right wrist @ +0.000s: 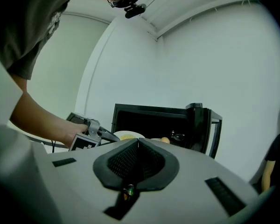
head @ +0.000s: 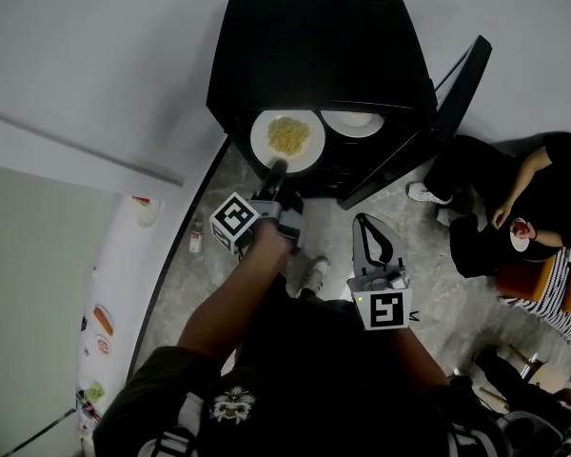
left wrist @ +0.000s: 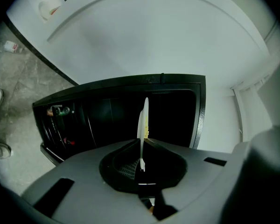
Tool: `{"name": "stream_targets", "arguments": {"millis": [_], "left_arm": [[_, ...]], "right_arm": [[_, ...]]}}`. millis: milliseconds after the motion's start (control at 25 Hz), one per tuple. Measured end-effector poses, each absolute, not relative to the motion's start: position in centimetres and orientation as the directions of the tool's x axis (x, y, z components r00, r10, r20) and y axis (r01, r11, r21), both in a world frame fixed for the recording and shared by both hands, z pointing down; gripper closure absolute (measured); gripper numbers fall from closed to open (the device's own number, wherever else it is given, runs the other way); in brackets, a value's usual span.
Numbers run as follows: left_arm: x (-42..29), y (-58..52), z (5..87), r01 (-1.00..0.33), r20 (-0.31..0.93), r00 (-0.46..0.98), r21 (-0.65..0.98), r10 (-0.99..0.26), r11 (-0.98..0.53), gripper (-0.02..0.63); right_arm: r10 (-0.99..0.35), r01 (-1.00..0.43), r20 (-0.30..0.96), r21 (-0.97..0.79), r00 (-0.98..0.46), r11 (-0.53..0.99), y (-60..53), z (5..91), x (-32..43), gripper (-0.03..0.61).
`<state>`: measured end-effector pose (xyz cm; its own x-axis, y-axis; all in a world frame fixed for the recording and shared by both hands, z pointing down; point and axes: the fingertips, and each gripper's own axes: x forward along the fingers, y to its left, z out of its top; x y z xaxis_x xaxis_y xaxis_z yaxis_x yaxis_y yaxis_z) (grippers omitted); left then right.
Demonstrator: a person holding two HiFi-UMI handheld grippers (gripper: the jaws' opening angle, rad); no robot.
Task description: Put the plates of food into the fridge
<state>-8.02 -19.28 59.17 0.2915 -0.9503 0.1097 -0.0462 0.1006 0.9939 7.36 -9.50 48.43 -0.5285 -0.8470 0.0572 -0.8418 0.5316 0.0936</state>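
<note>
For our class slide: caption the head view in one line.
Left tool holds a plate of food at the open fridge; right tool hangs shut.

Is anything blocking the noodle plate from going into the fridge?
Nothing visible does. The fridge door stands open, and the left gripper holds the noodle plate at the opening; a second plate sits inside beside it.

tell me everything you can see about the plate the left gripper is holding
The plate is round and white, maybe ceramic or plastic, with a heap of yellow food at its middle. It lies about level at the open front of the black fridge. The left gripper is shut on its near rim; that gripper's view shows it edge-on between the jaws. A second white plate sits close on its right. Whether it rests on a shelf cannot be told.
</note>
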Motion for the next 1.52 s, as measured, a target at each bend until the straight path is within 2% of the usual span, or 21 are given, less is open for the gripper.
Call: {"name": "stream_targets", "arguments": {"millis": [400, 1160, 1440, 1520], "left_arm": [[-8.7, -22.7, 59.2, -0.058, 0.114, 0.257, 0.993, -0.960, 0.102, 0.581], [-9.3, -26.3, 60.1, -0.064, 0.132, 0.192, 0.990, -0.973, 0.122, 0.581], [-9.3, -26.8, 60.2, -0.123, 0.155, 0.172, 0.983, -0.973, 0.135, 0.580], [-9.4, -26.9, 60.1, -0.157, 0.161, 0.167, 0.978, -0.973, 0.135, 0.560]], "right_arm": [[-0.847, -0.843, 0.074, 0.080, -0.527, 0.532, -10.8, 48.9, 7.2, 0.554], [-0.851, -0.870, 0.210, 0.005, -0.481, 0.493, -15.9, 52.8, 6.5, 0.554], [-0.862, -0.880, 0.205, 0.013, -0.463, 0.475, -18.1, 52.8, 6.4, 0.554], [-0.863, -0.882, 0.208, 0.003, -0.460, 0.470, -18.3, 52.9, 6.3, 0.554]]}}
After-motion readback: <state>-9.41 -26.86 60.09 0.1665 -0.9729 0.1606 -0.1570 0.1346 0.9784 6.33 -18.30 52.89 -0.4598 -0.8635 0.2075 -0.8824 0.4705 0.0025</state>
